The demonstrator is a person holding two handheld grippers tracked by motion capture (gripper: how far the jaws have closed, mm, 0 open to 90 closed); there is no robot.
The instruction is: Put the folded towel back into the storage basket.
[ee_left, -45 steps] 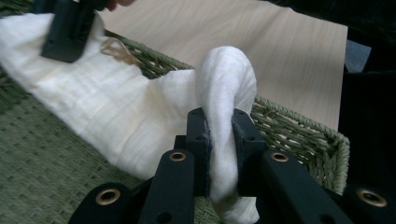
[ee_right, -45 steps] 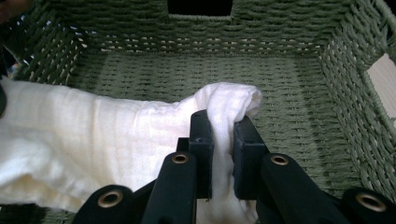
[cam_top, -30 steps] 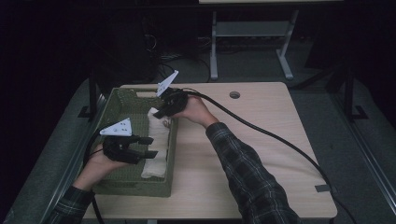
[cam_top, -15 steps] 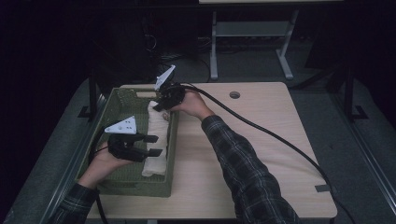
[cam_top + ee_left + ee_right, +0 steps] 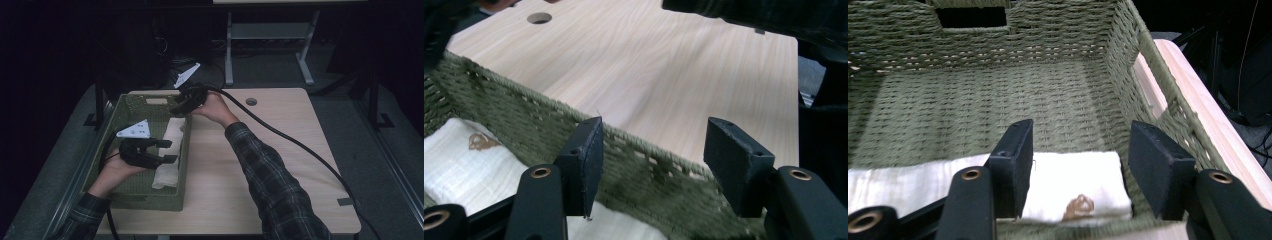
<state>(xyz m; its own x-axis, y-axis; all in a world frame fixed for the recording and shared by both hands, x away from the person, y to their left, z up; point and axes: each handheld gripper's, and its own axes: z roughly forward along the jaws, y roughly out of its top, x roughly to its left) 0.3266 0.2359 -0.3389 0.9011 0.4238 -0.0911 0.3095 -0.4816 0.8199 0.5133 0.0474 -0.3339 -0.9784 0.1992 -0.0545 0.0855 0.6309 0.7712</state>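
Dark room | cloth (image 5: 167, 150) partly hidden by left gripper (image 5: 167, 151) in basket (image 5: 131, 190)

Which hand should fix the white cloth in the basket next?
Probably the left. The left gripper hovers open right over the white cloth in the basket. The right gripper, its fingers just opened with nothing between them, sits at the cloth's far end.

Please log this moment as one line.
left hand-held gripper: open | right hand-held gripper: jaws just opened | folded white cloth: in green woven basket
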